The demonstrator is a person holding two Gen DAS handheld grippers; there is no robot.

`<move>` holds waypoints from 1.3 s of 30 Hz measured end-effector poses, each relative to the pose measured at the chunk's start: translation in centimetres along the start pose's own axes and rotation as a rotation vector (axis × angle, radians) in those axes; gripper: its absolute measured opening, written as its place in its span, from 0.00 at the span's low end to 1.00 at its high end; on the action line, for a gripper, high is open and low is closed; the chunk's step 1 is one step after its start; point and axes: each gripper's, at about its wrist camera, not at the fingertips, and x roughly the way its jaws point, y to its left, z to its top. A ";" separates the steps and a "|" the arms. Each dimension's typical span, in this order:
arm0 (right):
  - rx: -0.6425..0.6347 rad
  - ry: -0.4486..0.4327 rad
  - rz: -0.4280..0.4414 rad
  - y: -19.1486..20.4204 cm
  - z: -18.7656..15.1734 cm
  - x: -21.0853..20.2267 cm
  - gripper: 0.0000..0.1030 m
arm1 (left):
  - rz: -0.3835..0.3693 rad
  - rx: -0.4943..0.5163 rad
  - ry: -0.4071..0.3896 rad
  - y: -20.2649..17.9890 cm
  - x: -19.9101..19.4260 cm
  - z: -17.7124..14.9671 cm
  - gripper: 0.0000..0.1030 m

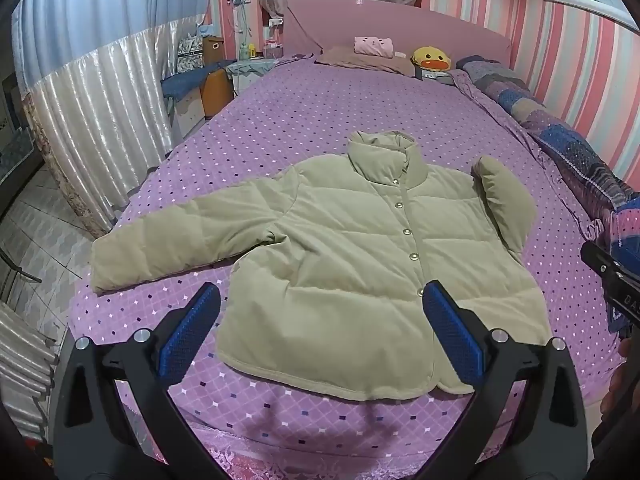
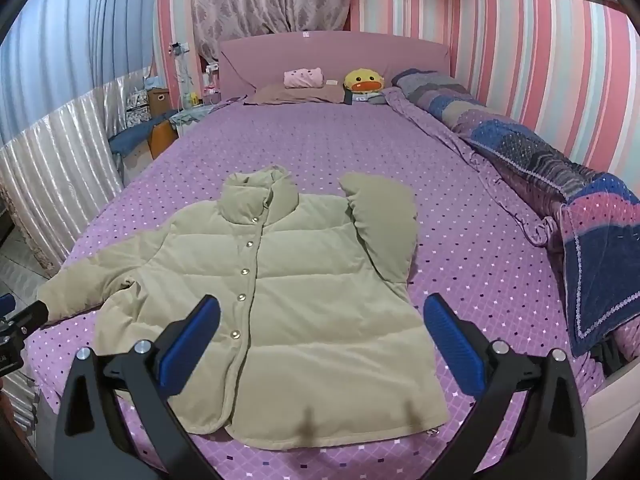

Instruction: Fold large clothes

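Jacket [image 1: 360, 264], beige and puffy, lies flat and buttoned on the purple bedspread [image 1: 304, 120]. I see my left gripper [image 1: 320, 336] and right gripper [image 2: 320, 336] spread wide above its hem, both empty.

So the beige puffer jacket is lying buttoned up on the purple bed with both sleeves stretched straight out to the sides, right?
Not quite. The jacket lies buttoned on the purple bed, but only one sleeve stretches out sideways. The other sleeve is bent up beside the collar, as the right wrist view shows.
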 end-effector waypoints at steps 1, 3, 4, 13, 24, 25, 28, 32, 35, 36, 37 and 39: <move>0.000 0.002 -0.002 -0.2 0.0 -0.1 0.98 | 0.000 0.000 0.001 0.0 0.0 0.0 0.97; 0.002 0.004 -0.003 -0.7 0.2 -0.4 0.98 | -0.001 -0.003 0.006 0.1 0.2 0.0 0.97; 0.002 0.005 -0.004 -0.8 0.4 -0.2 0.98 | -0.001 -0.003 0.007 0.1 0.2 0.0 0.97; 0.008 0.013 -0.005 -0.1 -0.1 -0.2 0.98 | 0.005 -0.009 0.009 0.3 0.3 -0.2 0.97; 0.005 0.011 -0.005 -0.3 0.0 -0.1 0.98 | 0.006 -0.012 0.014 0.4 0.5 -0.3 0.97; 0.006 0.008 -0.007 -0.2 -0.3 -0.2 0.98 | 0.006 -0.011 0.013 0.3 0.4 -0.2 0.97; 0.013 0.015 -0.007 -0.3 -0.3 -0.1 0.98 | 0.008 -0.009 0.012 0.3 0.3 -0.3 0.97; 0.020 0.008 -0.005 -0.3 -0.4 -0.2 0.98 | 0.008 -0.010 0.012 0.3 0.2 -0.3 0.97; 0.028 -0.003 0.003 -0.3 -0.6 -0.1 0.98 | 0.008 -0.008 0.010 0.3 0.2 -0.2 0.97; 0.034 -0.015 0.008 -0.4 -0.6 -0.2 0.98 | 0.008 -0.008 0.009 0.3 0.2 -0.2 0.97; 0.042 -0.023 0.014 -0.5 -0.5 -0.2 0.98 | 0.008 -0.008 0.010 0.4 0.3 -0.2 0.97; 0.042 -0.023 0.010 -0.5 -0.5 -0.2 0.98 | 0.007 -0.008 0.013 0.4 0.3 -0.1 0.97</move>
